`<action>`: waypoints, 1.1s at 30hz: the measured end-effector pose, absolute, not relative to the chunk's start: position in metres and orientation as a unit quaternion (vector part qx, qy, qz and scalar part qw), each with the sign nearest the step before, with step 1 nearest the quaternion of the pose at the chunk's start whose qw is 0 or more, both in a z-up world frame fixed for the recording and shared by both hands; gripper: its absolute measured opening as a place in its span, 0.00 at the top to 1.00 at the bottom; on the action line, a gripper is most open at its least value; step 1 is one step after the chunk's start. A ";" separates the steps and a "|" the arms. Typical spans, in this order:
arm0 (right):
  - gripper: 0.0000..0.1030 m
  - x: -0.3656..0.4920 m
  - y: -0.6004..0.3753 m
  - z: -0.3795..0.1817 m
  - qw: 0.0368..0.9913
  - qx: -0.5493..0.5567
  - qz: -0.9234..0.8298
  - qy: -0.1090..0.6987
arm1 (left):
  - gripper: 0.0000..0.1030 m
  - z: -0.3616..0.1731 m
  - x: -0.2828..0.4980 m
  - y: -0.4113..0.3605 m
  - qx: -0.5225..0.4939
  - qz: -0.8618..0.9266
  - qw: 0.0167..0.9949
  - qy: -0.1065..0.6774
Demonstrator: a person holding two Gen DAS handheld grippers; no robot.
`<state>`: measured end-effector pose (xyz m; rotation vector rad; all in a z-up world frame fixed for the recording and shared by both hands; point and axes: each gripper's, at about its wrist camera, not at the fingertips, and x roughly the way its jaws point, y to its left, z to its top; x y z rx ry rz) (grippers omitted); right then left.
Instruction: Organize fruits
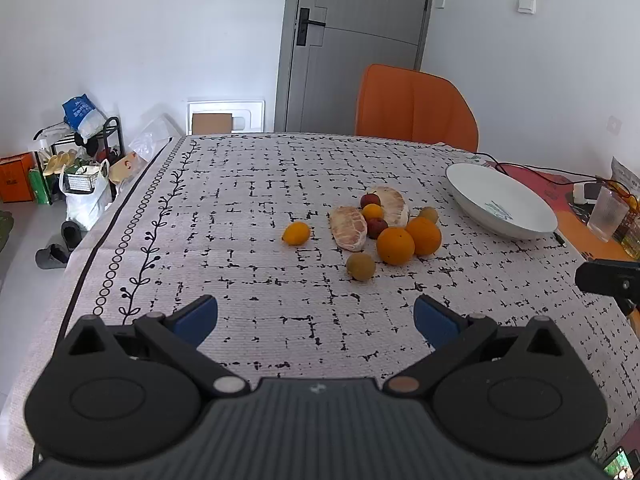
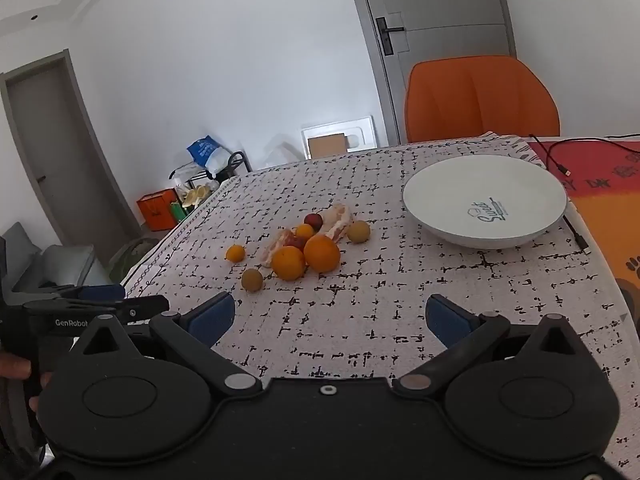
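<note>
A cluster of fruit lies mid-table: two large oranges, two peeled pomelo pieces, small red fruits, small brownish-green fruits and a small orange fruit apart to the left. A white plate stands empty to the right of the fruit. My left gripper is open and empty, short of the fruit. My right gripper is open and empty, short of the fruit and plate.
A patterned cloth covers the table. An orange chair stands at the far side. A glass, cables and a red mat lie at the right. Shoe rack and bags stand on the floor at left.
</note>
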<state>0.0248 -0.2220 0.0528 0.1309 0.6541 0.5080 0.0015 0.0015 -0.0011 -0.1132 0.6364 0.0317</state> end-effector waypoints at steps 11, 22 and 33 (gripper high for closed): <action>0.00 0.025 -0.225 0.054 0.914 0.073 0.243 0.318 | 0.00 -0.001 0.001 0.002 -0.055 0.014 0.948 0.313; 0.00 0.025 -0.228 0.056 0.914 0.084 0.239 0.316 | 0.00 0.000 0.001 0.001 -0.052 0.015 0.949 0.312; 0.00 0.025 -0.225 0.055 0.917 0.078 0.229 0.318 | 0.00 -0.002 0.000 0.002 -0.053 0.014 0.948 0.313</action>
